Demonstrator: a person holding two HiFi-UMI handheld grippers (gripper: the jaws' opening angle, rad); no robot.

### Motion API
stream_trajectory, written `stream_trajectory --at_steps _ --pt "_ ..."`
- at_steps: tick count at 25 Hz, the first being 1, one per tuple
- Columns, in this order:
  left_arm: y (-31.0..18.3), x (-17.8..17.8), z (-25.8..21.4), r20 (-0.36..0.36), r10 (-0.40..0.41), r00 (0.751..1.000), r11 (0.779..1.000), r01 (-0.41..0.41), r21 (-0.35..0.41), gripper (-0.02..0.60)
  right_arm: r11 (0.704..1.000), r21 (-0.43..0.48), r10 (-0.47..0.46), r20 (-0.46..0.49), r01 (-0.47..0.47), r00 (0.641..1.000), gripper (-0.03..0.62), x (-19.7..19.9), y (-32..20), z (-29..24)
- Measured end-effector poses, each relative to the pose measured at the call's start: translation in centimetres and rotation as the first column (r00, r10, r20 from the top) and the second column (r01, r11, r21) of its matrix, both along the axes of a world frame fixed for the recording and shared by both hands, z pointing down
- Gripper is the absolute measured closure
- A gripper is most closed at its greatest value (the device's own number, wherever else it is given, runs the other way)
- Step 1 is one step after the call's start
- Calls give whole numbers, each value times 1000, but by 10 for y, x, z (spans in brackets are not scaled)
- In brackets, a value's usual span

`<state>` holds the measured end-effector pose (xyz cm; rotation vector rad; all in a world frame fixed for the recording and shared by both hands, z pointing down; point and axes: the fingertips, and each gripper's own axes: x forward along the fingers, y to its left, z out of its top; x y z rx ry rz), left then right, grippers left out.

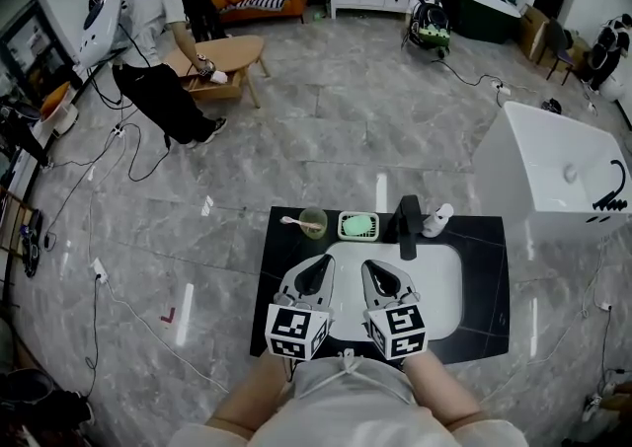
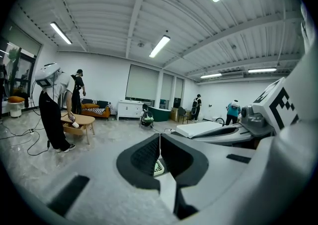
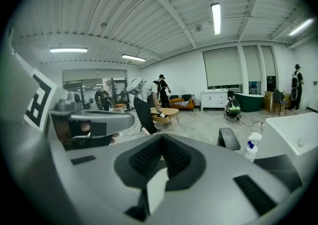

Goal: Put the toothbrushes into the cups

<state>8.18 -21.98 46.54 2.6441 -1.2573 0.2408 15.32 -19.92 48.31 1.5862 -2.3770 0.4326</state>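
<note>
A translucent green cup [image 1: 314,223] stands at the back left of the black countertop [image 1: 484,277]. A pale toothbrush [image 1: 294,223] rests across its top, sticking out to the left. My left gripper [image 1: 323,262] and right gripper [image 1: 369,267] hover side by side over the white sink basin [image 1: 439,282], short of the cup. Both point toward the back of the counter. In the left gripper view the jaws [image 2: 159,145] are pressed together with nothing between them. The right gripper [image 3: 161,148] is likewise shut and empty.
A green soap dish [image 1: 357,226] sits behind the basin, also showing under the left jaws [image 2: 158,168]. A black faucet [image 1: 407,226] and a white spray bottle [image 1: 437,220] stand to its right. A white bathtub [image 1: 563,174] is at the right. People work at a wooden table [image 1: 222,58] far behind.
</note>
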Motion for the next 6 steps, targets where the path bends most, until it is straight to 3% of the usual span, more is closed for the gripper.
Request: stream_trajectory --at_steps 6 --pt "-5 -3 3 9 1 1000 1000 -1 -21 561 1000 -13 0 2 0 1000 568 -3 -7 1"
